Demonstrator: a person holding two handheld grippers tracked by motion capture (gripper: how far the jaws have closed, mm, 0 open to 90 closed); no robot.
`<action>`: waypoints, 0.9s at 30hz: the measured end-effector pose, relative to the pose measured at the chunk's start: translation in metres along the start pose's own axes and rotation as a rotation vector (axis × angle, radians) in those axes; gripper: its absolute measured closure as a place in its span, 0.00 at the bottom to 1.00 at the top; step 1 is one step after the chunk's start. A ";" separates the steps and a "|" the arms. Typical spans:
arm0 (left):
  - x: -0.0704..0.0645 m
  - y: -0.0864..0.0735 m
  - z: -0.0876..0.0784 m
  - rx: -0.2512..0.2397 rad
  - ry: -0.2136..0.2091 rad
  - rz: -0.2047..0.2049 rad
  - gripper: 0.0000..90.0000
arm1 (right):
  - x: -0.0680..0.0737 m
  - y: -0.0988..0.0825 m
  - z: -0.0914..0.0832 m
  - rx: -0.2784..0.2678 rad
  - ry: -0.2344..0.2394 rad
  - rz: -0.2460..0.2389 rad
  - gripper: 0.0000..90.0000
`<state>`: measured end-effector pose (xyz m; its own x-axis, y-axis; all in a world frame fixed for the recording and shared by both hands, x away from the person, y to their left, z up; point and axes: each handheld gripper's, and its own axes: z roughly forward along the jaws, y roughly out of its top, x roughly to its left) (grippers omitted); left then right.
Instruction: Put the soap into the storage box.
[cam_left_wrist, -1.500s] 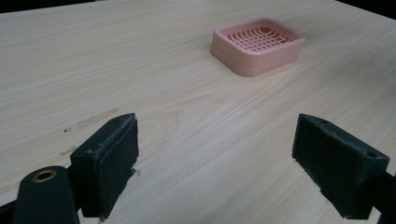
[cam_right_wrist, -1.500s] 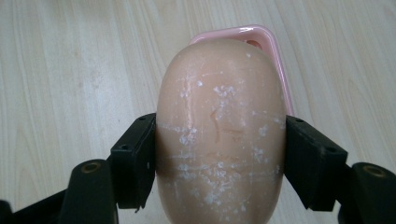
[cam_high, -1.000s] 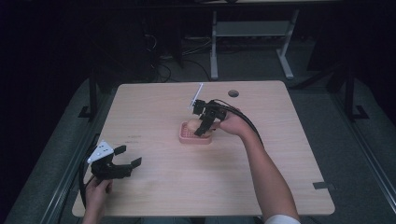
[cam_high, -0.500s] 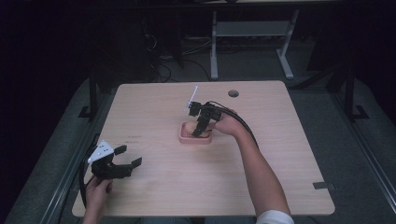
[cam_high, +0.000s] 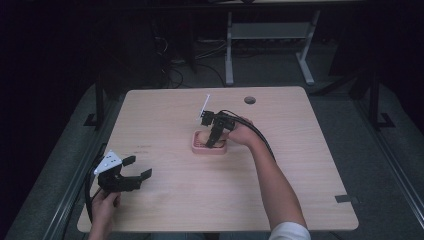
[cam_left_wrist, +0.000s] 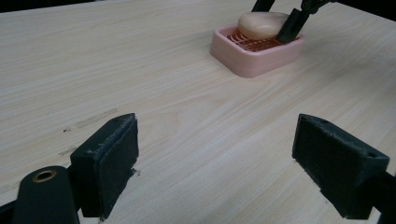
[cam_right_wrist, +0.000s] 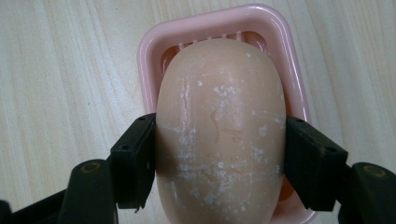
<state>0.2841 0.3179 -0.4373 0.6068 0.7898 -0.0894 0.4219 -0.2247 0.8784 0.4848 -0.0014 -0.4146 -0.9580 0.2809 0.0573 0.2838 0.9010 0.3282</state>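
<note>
The right gripper (cam_high: 215, 136) had its jaws clamped on both sides of a peach-coloured bar of soap (cam_right_wrist: 220, 126), which sat in the pink soap dish (cam_right_wrist: 149, 56) near the middle of the wooden table (cam_high: 300, 165). The left gripper (cam_high: 131, 171) hovered near the front-left corner, jaws spread wide with nothing between them.

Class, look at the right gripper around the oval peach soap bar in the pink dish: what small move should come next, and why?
Probably a short straight lift. The right gripper has both pads against the flanks of the oval peach soap bar, which sits in the pink plastic soap dish. The left gripper waits open, far off over the pale wooden table.
</note>
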 end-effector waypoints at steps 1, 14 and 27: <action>0.000 0.000 0.000 0.002 0.001 0.002 0.16 | 0.000 0.000 0.000 -0.001 0.004 0.002 0.35; 0.000 0.000 0.000 0.001 0.001 0.003 0.16 | -0.001 0.000 0.000 -0.004 0.003 0.002 0.35; 0.000 0.000 0.000 0.000 0.001 0.002 0.16 | 0.000 0.000 0.001 -0.006 0.005 -0.003 0.35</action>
<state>0.2841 0.3185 -0.4371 0.6070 0.7899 -0.0874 0.4208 -0.2261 0.8785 0.4852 -0.0013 -0.4155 -0.9590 0.2766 0.0614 0.2809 0.8999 0.3337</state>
